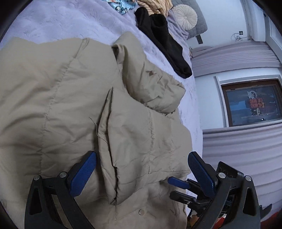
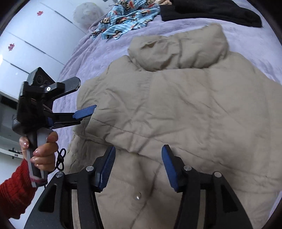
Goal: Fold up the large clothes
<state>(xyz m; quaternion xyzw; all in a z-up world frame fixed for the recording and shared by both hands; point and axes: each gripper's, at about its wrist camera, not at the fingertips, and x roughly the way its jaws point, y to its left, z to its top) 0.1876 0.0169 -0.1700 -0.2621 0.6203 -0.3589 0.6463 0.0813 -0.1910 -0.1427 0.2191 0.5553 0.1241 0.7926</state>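
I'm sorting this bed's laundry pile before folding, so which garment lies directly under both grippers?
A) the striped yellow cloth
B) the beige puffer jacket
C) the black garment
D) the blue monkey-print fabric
B: the beige puffer jacket fills the bedspread below both open grippers, while the black garment and the monkey-print fabric lie farther up the bed.

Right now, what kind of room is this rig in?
Most likely a bedroom. A beige puffer jacket lies spread on a bed with a lilac quilted cover, a round cushion sits near its far end, and more clothes are piled there.
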